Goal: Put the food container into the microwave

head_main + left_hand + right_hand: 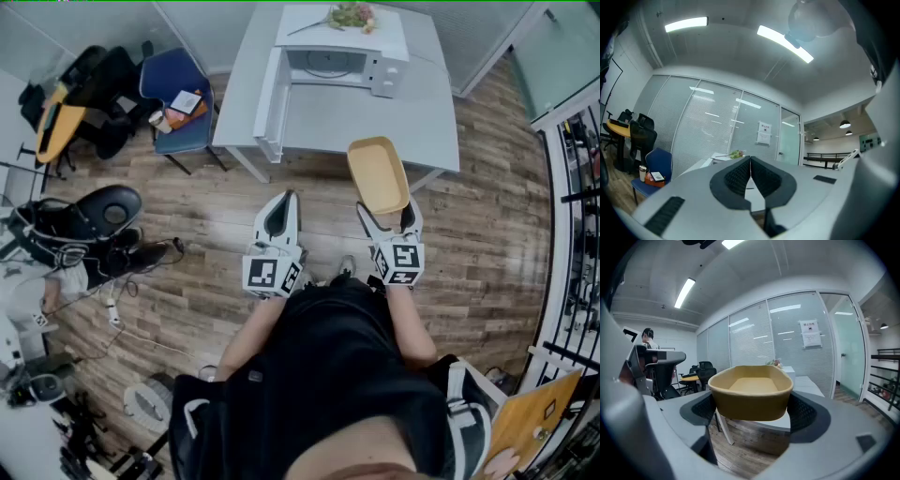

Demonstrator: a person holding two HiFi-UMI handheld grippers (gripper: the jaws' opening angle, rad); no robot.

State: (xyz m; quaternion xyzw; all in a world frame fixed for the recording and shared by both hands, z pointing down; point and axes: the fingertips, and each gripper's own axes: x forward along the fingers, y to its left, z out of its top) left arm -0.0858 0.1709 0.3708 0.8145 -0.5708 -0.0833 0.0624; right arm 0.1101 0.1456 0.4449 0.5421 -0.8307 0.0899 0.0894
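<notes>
Right gripper [387, 216] clamps the tan food container [378, 174] near the table [375, 127]; left gripper [280, 208] is closed, empty. The microwave [342, 64] door seems open.

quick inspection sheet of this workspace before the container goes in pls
surface: white table, microwave at its far end
job's things: microwave door open; food container empty, held short of the table
clutter: flowers on top of the microwave
grippers: left hand-held gripper shut, empty; right hand-held gripper shut on the food container
cables: loose cable on the floor, far left
surroundings: wood floor, blue chair, glass partitions
</notes>
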